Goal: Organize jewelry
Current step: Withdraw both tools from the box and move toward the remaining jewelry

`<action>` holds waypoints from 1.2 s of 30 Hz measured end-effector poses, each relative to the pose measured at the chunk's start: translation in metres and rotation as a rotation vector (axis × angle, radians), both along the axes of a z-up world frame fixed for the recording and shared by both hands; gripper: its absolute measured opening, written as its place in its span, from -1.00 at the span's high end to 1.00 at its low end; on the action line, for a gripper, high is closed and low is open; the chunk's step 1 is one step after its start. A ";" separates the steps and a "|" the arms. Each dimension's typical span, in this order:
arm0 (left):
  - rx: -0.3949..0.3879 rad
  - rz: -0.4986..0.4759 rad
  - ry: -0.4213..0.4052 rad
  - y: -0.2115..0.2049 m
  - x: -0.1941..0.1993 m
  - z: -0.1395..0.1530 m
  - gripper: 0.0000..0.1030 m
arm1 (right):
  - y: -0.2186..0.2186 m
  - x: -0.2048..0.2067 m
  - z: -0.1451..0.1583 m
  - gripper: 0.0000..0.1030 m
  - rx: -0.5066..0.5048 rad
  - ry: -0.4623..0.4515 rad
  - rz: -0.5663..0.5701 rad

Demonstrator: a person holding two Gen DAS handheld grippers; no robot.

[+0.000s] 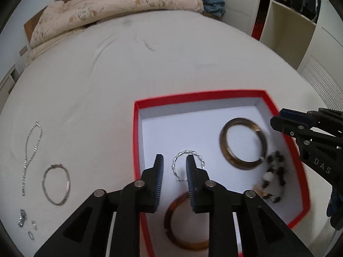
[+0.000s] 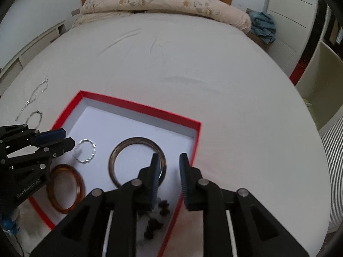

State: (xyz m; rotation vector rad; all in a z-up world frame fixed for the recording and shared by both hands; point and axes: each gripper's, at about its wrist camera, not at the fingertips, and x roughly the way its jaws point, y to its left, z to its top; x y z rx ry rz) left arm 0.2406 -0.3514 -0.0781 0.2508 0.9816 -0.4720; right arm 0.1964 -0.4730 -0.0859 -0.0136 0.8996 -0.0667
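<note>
Bedroom, white bed (image 1: 150,68) as the work surface; quilt (image 1: 111,6) bunched at the headboard, wardrobe shelves (image 1: 295,15) off to the side. Landmark: the red box (image 1: 137,141), open, white floor, sitting on the sheet.

In the box: twisted silver ring (image 1: 188,162), dark bangle (image 1: 244,143), amber bangle (image 1: 184,224), bead bracelet (image 1: 274,180). Outside the box, on its far side from the right gripper: silver bangle (image 1: 56,184), chain (image 1: 32,150), a few small pieces (image 1: 25,220), all flat on the sheet.

Left gripper (image 1: 174,160): jaws a little apart, nothing clamped. Silver ring lies below and between the fingers, pads not on it as far as I can see. Looks just let go.

Right gripper (image 2: 168,160): jaws a little apart too, empty. It hangs over the box's near corner, dark bangle under one finger, beads below it. No contact visible.

Key relation: what's left to sort lies outside the box on the left gripper's side, well apart from the right one. So left is the nearer hand. Silver bangle is closest to the box wall; chain runs long, roughly parallel to that wall, further out.

Judgement: four pieces in, roughly half done. Thin metal on soft sheet will likely be fiddly to pinch.
</note>
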 end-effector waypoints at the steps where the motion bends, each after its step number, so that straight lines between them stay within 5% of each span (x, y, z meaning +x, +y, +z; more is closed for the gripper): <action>1: -0.003 0.001 -0.011 0.004 -0.006 0.006 0.49 | 0.001 -0.007 0.007 0.62 0.004 -0.012 -0.006; 7: -0.022 0.012 -0.063 0.030 -0.043 0.045 0.16 | 0.018 -0.052 0.044 0.60 0.043 -0.078 -0.011; 14: -0.041 0.047 -0.091 0.089 -0.088 0.073 0.16 | 0.050 -0.101 0.085 0.59 0.067 -0.143 0.010; 21: -0.006 0.154 -0.120 0.182 -0.132 0.101 0.16 | 0.086 -0.144 0.126 0.37 0.092 -0.221 0.033; 36: -0.005 0.418 -0.209 0.368 -0.223 0.132 -0.08 | 0.189 -0.226 0.172 0.36 0.136 -0.307 0.136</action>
